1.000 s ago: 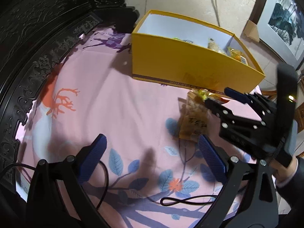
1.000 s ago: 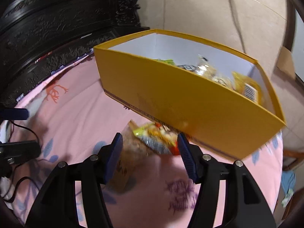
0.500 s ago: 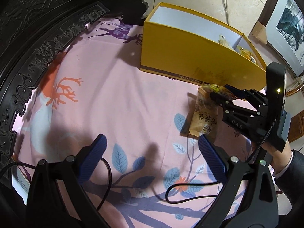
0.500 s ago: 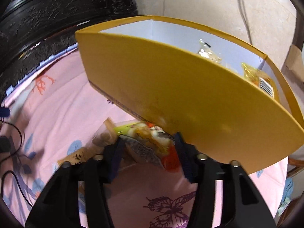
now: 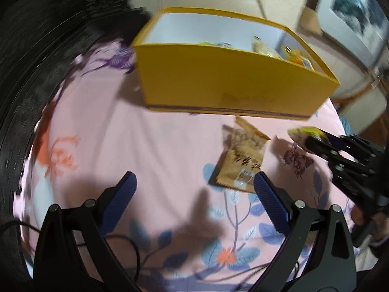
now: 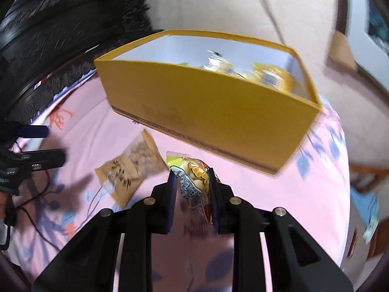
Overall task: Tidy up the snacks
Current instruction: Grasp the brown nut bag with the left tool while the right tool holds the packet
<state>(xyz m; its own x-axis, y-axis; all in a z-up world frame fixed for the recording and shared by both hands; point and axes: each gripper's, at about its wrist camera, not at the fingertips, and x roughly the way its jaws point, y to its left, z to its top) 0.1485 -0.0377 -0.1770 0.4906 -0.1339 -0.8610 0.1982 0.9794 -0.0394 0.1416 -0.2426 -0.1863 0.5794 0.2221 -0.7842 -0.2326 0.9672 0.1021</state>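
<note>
A yellow cardboard box (image 5: 231, 82) (image 6: 206, 107) stands on the pink patterned cloth with several snack packets inside. In front of it lies a brown packet of round snacks (image 5: 243, 155) (image 6: 131, 165). My right gripper (image 6: 191, 172) (image 5: 313, 141) has its jaws closing on a colourful snack packet (image 6: 192, 189) (image 5: 301, 133), whose crumpled film is pinched between the pads, and holds it just off the cloth near the box's front wall. My left gripper (image 5: 194, 180) stands open and empty just short of the brown packet's near end.
Dark carved wooden furniture (image 5: 48, 48) curves round the left and far side of the cloth (image 5: 109, 133). A black cable (image 5: 136, 255) lies on the cloth near the left gripper. Beyond the box are a pale tiled floor (image 6: 218, 4) and a framed picture (image 5: 352, 7).
The right gripper's jaws closed on the colourful packet and drew it back from the box. The left gripper shifted toward the brown packet, which now lies uncovered.
</note>
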